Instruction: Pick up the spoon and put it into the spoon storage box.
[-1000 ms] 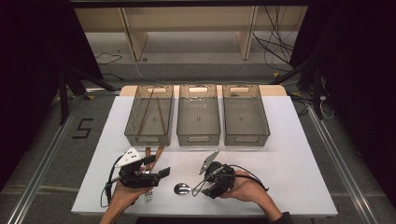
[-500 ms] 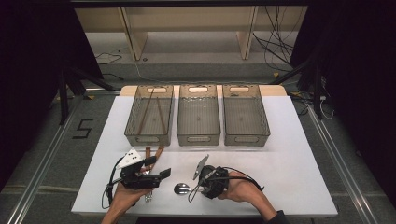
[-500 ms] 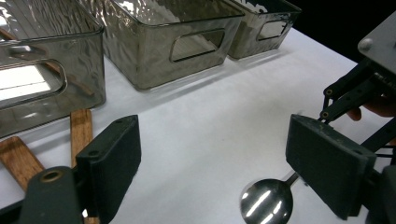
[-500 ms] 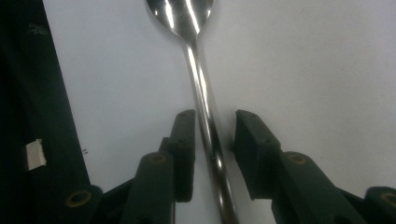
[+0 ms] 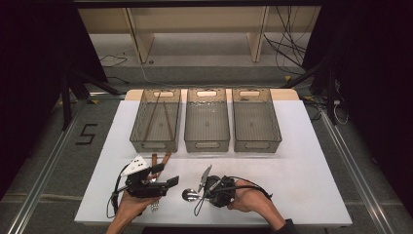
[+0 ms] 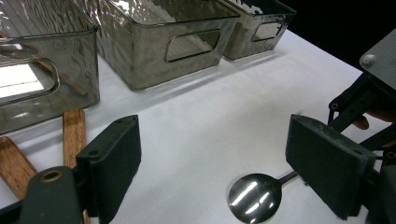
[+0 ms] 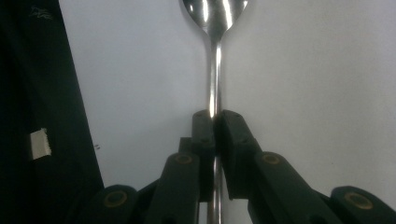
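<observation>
A white table (image 5: 302, 185) is carrying three smoky clear bins side by side across its far half. The left bin (image 5: 156, 122) is holding long brown sticks; the middle bin (image 5: 207, 119) and right bin (image 5: 255, 119) are sitting just beside it. At the near edge, the left gripper (image 5: 163, 176) is resting over wooden handles (image 5: 160, 160), its jaws standing apart. To its right, the right gripper (image 5: 200, 194) has just been closing on the handle of a metal spoon (image 5: 190, 194), whose bowl is lying on the table between the two grippers.
</observation>
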`<move>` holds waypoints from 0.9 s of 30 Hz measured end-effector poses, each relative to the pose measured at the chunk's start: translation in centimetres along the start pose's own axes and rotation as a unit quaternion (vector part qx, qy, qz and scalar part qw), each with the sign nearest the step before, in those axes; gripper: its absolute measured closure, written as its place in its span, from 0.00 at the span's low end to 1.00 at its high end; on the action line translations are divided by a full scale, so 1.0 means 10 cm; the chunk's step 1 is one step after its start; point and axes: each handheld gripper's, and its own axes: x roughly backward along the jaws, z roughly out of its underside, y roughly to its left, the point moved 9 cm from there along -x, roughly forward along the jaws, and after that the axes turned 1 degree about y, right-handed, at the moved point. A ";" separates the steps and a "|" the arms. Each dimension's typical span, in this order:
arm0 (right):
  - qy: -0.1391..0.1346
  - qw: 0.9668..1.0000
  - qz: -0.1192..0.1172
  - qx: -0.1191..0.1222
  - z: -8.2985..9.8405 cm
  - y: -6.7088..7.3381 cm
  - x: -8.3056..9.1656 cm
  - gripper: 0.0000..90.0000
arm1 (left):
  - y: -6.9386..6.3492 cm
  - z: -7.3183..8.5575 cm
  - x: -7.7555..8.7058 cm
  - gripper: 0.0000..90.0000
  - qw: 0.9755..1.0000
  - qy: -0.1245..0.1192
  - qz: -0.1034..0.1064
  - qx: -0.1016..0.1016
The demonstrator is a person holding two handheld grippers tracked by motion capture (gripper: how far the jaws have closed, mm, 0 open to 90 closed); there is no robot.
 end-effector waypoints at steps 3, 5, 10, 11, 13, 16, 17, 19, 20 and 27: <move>-0.002 1.000 0.001 0.002 0.00 0.00 0.00 0.94 | 0.01 0.00 0.00 0.20 1.000 0.000 -0.001 0.000; -0.003 1.000 0.000 0.001 0.00 0.01 0.00 0.95 | 0.01 0.00 0.01 0.20 1.000 -0.003 -0.001 0.003; -0.005 1.000 -0.001 -0.002 0.01 -0.01 0.01 0.95 | 0.02 -0.02 0.02 0.20 1.000 -0.007 -0.002 0.004; -0.004 1.000 -0.001 -0.004 0.02 -0.01 0.02 0.95 | 0.02 -0.02 0.02 0.20 1.000 -0.006 -0.002 0.005; -0.004 1.000 0.001 -0.007 0.02 -0.02 0.02 0.95 | 0.02 -0.02 0.02 0.20 1.000 -0.006 -0.003 0.003; -0.009 1.000 0.003 -0.010 0.02 -0.03 0.04 0.95 | 0.02 -0.02 0.02 0.20 1.000 -0.006 -0.003 0.003; -0.011 1.000 0.004 -0.013 0.02 -0.03 0.04 0.95 | 0.02 -0.01 0.02 0.20 1.000 -0.006 -0.002 0.003; -0.014 1.000 0.004 -0.017 0.02 -0.05 0.06 0.95 | 0.02 -0.02 0.02 0.20 1.000 -0.006 -0.003 0.005; -0.016 1.000 0.006 -0.019 0.02 -0.06 0.06 0.95 | 0.02 -0.02 0.03 0.20 1.000 -0.007 -0.003 0.005; -0.031 0.999 0.001 -0.036 0.01 -0.10 0.08 0.95 | 0.03 -0.02 0.03 0.20 1.000 -0.010 -0.004 0.008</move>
